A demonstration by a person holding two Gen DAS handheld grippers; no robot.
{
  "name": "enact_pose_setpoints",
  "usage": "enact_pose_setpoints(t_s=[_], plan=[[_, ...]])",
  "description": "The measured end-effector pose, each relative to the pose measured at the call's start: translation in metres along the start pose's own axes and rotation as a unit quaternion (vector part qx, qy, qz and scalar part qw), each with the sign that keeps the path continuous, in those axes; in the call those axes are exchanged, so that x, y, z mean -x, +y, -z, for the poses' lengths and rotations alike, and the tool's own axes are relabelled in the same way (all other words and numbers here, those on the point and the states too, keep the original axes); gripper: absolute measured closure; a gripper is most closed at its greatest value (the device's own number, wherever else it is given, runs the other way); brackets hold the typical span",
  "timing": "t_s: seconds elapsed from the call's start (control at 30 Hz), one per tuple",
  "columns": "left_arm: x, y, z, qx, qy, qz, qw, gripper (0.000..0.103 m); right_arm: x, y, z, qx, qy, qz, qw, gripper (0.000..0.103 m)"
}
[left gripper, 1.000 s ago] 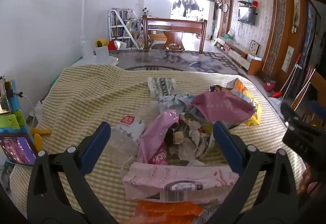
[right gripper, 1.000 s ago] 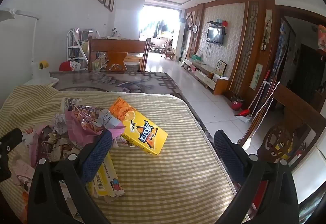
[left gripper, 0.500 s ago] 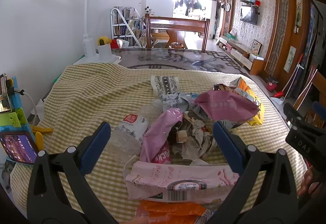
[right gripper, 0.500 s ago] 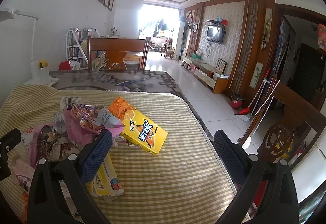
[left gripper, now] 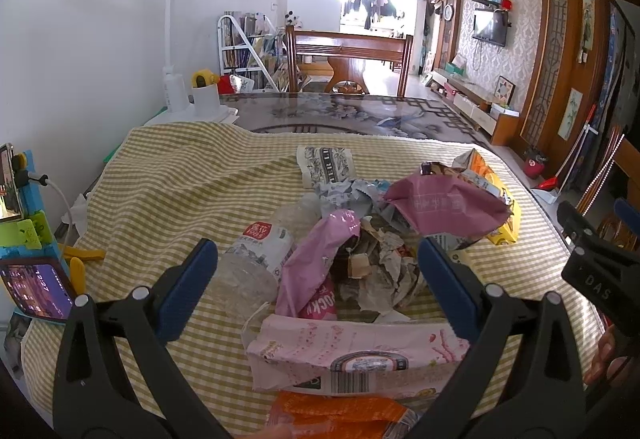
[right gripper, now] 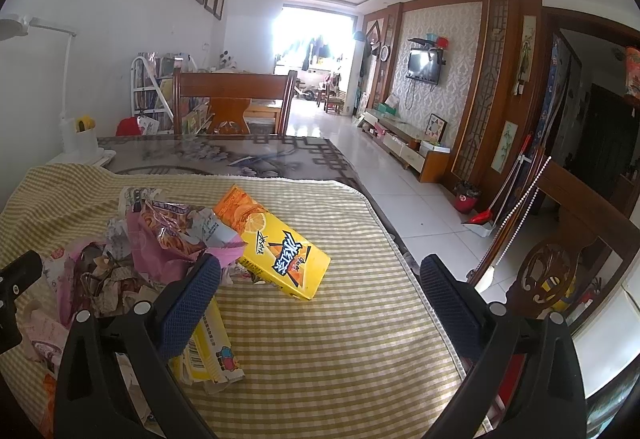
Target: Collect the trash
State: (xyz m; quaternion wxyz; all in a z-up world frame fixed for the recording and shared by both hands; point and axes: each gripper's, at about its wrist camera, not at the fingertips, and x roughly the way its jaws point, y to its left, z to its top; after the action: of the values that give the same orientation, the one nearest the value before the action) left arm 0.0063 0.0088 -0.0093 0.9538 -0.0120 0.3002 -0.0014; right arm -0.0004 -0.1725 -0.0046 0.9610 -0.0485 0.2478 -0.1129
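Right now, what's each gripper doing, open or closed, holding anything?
Left gripper: open, holding nothing, above the trash pile.
Right gripper: open, holding nothing, above the checked cloth.

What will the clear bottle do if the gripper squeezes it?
The bottle looks empty and thin-walled, so it would probably feel light and crumple rather than stay stiff. It lies on its side on the cloth, so a push might roll it. Its smooth plastic could slip between the fingers of the open left gripper.
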Motion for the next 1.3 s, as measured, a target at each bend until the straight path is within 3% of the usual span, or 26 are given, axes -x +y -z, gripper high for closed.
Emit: enact_pose_setpoints(t_s=[1.3], plan=[[0.0004,0.0025,0.0005,-0.001,0.001,-0.001,1.0000,0.005,-0.0038,0.0014,0.0037,0.001,0.007,-0.001,1.000,0.007]])
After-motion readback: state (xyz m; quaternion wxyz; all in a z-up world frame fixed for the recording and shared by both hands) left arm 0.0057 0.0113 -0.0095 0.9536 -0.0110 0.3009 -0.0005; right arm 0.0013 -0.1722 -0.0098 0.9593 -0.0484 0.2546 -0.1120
